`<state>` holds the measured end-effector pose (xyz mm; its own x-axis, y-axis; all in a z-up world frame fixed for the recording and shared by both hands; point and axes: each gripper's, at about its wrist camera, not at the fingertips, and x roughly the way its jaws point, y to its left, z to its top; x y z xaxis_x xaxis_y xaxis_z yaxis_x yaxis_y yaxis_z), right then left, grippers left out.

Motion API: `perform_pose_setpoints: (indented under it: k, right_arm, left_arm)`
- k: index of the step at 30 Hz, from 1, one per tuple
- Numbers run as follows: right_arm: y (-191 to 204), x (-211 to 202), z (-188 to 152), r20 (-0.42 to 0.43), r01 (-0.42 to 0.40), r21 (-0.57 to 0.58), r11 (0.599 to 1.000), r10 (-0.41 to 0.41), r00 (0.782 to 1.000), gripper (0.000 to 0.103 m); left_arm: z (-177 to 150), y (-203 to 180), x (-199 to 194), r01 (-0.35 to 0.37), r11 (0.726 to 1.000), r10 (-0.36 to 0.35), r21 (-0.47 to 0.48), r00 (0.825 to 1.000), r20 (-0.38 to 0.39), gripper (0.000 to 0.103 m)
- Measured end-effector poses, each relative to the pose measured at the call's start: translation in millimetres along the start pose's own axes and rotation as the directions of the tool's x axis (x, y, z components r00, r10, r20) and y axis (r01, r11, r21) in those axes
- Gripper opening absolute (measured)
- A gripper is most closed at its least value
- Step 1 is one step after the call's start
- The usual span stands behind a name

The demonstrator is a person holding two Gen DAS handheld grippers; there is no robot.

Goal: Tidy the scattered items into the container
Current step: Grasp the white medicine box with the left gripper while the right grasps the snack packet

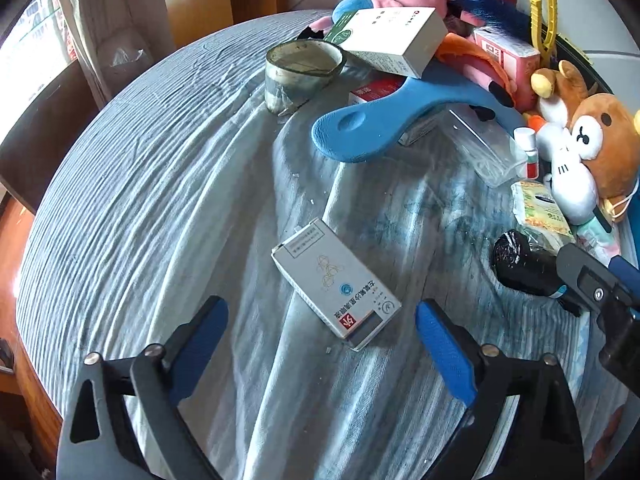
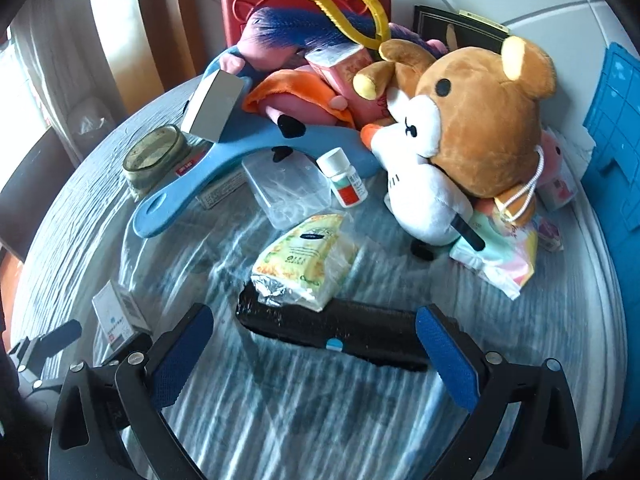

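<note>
Across the striped blue-grey cloth (image 1: pixel 160 200) the clutter is all out in the open, so by the look of it the tidying has barely begun. Left gripper (image 1: pixel 320 330) hangs over a grey medicine box (image 1: pixel 336 280) lying flat, jaws apart, one to each side of it, neither pad touching. Right gripper (image 2: pixel 314 338) is poised above a black brush-like tool (image 2: pixel 340 332) lying flat on the cloth, jaws spread wide and nothing clamped; a tissue packet (image 2: pixel 308 256) rests on the tool's far end. Plenty is left behind them: a brown plush bear (image 2: pixel 480 128), a blue plastic paddle (image 2: pixel 224 176), a small pill bottle (image 2: pixel 346 178), a clear plastic box (image 2: pixel 288 188), a roll of tape (image 1: pixel 304 72), a larger white carton (image 1: pixel 392 40) perched on the pile. For the container, the blue crate (image 2: pixel 616 144) at the right edge looks the likeliest, though its inside is hidden, so whether anything is in it I cannot tell. Two picks look imminent.
</note>
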<state>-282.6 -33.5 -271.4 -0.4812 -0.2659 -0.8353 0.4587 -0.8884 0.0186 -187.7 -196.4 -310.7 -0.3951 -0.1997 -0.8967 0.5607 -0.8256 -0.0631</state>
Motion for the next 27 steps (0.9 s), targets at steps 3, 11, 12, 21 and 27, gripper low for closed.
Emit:
perform_pose_setpoints:
  k: [3,11,12,21,27]
  right_arm:
    - [-2,13,5,-0.006,0.0,-0.006,1.0,0.0,1.0,0.103]
    - [0,49,11,-0.04,-0.053,-0.004,0.999,0.052,0.998,0.08]
    - [0,53,11,-0.05,-0.068,0.005,0.998,0.068,0.996,0.077]
    - [11,55,12,-0.022,-0.092,-0.034,0.995,0.092,0.996,0.051]
    - [9,43,11,-0.002,-0.121,-0.042,0.992,0.121,0.993,0.035]
  left_arm:
    - [-1,-7,7,-0.026,1.0,0.026,-0.007,1.0,0.012,0.074]
    - [18,-32,12,-0.031,0.999,0.028,0.041,0.997,0.07,0.039]
    - [19,-36,13,-0.036,0.998,0.032,0.05,0.997,0.077,0.038]
    - [20,-44,11,-0.037,0.995,0.027,0.089,0.993,0.114,0.032]
    - [22,-48,-10,-0.042,0.994,0.025,0.097,0.985,0.172,0.032]
